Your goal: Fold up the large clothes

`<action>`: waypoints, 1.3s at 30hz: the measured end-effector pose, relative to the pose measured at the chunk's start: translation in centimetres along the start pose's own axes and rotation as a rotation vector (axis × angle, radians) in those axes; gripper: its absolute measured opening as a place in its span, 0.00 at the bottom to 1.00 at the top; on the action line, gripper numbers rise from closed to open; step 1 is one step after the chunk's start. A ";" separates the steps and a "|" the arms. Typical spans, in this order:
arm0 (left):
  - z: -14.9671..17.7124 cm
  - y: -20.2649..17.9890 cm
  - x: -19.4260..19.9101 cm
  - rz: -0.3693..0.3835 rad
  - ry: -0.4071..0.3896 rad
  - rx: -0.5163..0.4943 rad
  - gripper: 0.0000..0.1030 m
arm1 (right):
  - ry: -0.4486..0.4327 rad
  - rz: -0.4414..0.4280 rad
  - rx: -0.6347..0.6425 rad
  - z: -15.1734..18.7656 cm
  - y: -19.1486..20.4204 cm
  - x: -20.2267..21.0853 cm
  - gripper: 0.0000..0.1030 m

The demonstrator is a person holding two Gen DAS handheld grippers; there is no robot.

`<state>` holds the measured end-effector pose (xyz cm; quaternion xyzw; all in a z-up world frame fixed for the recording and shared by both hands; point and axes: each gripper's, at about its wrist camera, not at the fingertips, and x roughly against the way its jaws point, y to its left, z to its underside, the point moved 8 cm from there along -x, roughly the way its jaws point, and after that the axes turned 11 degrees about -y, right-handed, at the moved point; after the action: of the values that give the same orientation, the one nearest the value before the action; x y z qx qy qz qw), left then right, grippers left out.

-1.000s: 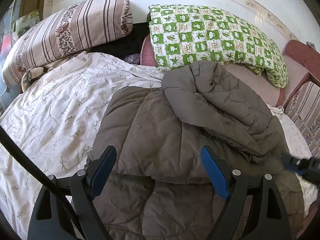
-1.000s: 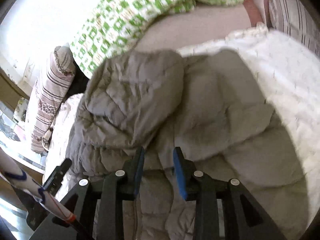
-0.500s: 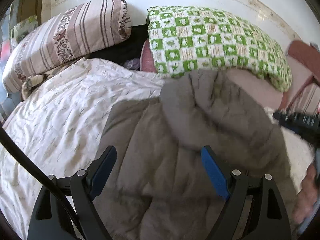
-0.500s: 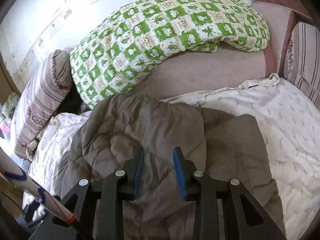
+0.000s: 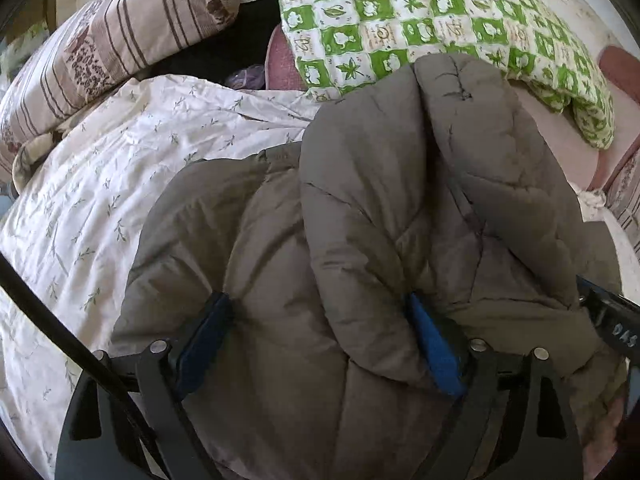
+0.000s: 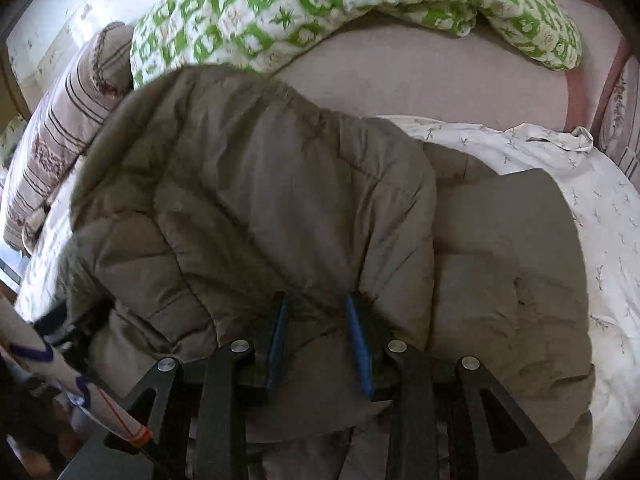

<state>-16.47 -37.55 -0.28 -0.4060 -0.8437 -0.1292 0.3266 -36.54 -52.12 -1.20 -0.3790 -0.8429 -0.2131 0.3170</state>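
A grey-brown quilted puffer jacket (image 5: 360, 208) lies bunched on a bed with a white leaf-print sheet (image 5: 100, 184). My left gripper (image 5: 320, 344) is wide open, its blue pads pressed into the jacket with padded fabric between them. My right gripper (image 6: 320, 340) is shut on a fold of the jacket (image 6: 260, 184) and holds that fold lifted over the rest of the garment. The right gripper's tip (image 5: 612, 320) shows at the right edge of the left wrist view.
A green-and-white checked quilt (image 5: 440, 20) and a striped pillow (image 5: 120, 36) lie at the head of the bed. A pink mattress surface (image 6: 440, 72) is exposed beyond the sheet (image 6: 600, 208). A striped cushion (image 6: 624, 120) sits far right.
The right gripper has lifted a jacket fold up and over toward the left. The left gripper has moved forward onto the jacket, still open.
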 end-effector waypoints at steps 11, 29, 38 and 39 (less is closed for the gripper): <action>1.0 -0.1 4.7 0.001 -0.024 0.027 0.87 | -0.048 0.007 0.030 0.1 1.6 5.0 0.40; 11.0 0.4 19.9 0.022 -0.023 -0.071 0.87 | -0.019 -0.072 0.012 12.5 2.2 19.9 0.50; 18.7 2.8 23.9 -0.101 -0.029 -0.058 0.87 | 0.020 -0.036 -0.009 19.7 1.1 22.8 0.50; 19.4 2.9 23.6 -0.113 -0.018 -0.059 0.87 | 0.027 -0.031 0.000 20.3 1.1 22.8 0.51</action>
<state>-33.68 -12.13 0.48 -0.3682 -0.8641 -0.1686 0.2990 -54.97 -27.78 0.42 -0.3631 -0.8443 -0.2229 0.3250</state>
